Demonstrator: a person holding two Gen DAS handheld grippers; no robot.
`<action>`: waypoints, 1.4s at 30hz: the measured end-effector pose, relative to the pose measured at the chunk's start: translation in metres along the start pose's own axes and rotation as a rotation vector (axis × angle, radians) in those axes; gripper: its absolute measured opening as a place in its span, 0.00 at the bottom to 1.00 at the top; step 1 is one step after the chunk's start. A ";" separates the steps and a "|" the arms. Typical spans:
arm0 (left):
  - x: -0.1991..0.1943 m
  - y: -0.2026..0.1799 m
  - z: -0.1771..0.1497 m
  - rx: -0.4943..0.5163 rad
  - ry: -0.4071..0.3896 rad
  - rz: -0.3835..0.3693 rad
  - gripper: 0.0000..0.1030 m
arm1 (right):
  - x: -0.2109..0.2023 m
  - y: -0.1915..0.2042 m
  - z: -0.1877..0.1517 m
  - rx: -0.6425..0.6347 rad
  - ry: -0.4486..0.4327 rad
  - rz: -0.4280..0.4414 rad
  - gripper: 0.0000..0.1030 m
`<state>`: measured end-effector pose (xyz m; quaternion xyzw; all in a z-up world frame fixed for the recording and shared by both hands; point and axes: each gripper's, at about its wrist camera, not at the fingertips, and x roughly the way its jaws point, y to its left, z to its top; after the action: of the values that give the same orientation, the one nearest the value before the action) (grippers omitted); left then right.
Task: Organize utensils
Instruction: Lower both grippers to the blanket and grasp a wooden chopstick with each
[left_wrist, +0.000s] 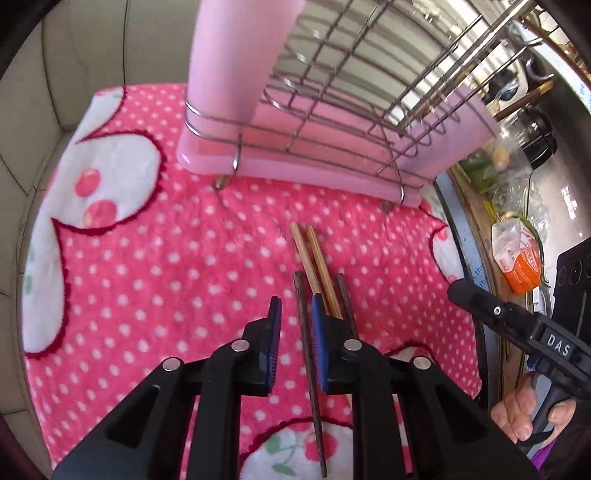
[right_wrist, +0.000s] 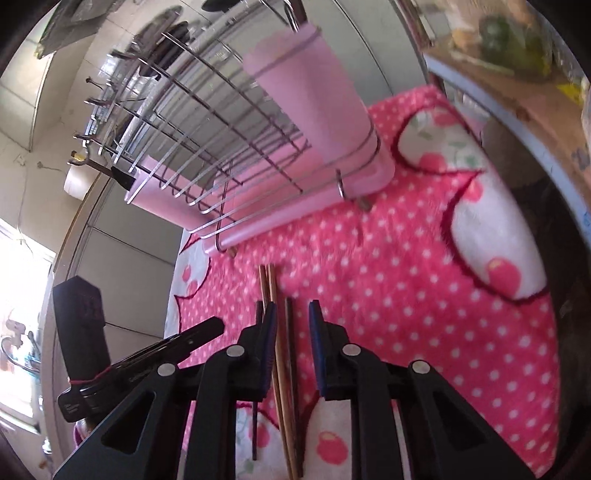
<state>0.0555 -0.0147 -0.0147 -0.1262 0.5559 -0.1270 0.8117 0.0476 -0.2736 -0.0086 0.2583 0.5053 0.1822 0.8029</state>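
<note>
Two pairs of chopsticks lie together on a pink dotted blanket (left_wrist: 166, 258) in front of a wire dish rack (left_wrist: 332, 110). The rack stands on a pink tray and carries a pink utensil holder (left_wrist: 236, 55). My left gripper (left_wrist: 295, 308) is open, with one dark chopstick (left_wrist: 304, 332) between its blue pads, close to the right pad. The light chopsticks (left_wrist: 314, 251) and a second dark one (left_wrist: 343, 291) lie just right of it. My right gripper (right_wrist: 293, 314) is open around a light chopstick (right_wrist: 279, 350) and a dark chopstick (right_wrist: 290, 332). Another dark chopstick (right_wrist: 255, 424) lies outside its left finger.
A cluttered shelf with food bags (left_wrist: 517, 258) runs along the blanket's right edge. Tiled wall (left_wrist: 55, 74) borders the left. A person's hand (left_wrist: 517, 417) holds the right gripper's handle. The pink tray's front edge (right_wrist: 280, 218) is just beyond the chopstick tips.
</note>
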 end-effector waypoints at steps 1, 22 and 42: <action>0.005 0.000 0.002 -0.005 0.019 0.002 0.15 | 0.004 -0.002 -0.001 0.015 0.016 0.006 0.14; 0.032 -0.007 0.011 0.019 0.029 0.063 0.07 | 0.061 0.015 0.005 -0.041 0.167 -0.046 0.12; 0.021 0.021 0.009 -0.011 0.047 0.040 0.08 | 0.128 0.047 0.008 -0.172 0.255 -0.239 0.10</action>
<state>0.0721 -0.0016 -0.0368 -0.1165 0.5780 -0.1109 0.8001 0.1072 -0.1671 -0.0698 0.1016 0.6125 0.1594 0.7676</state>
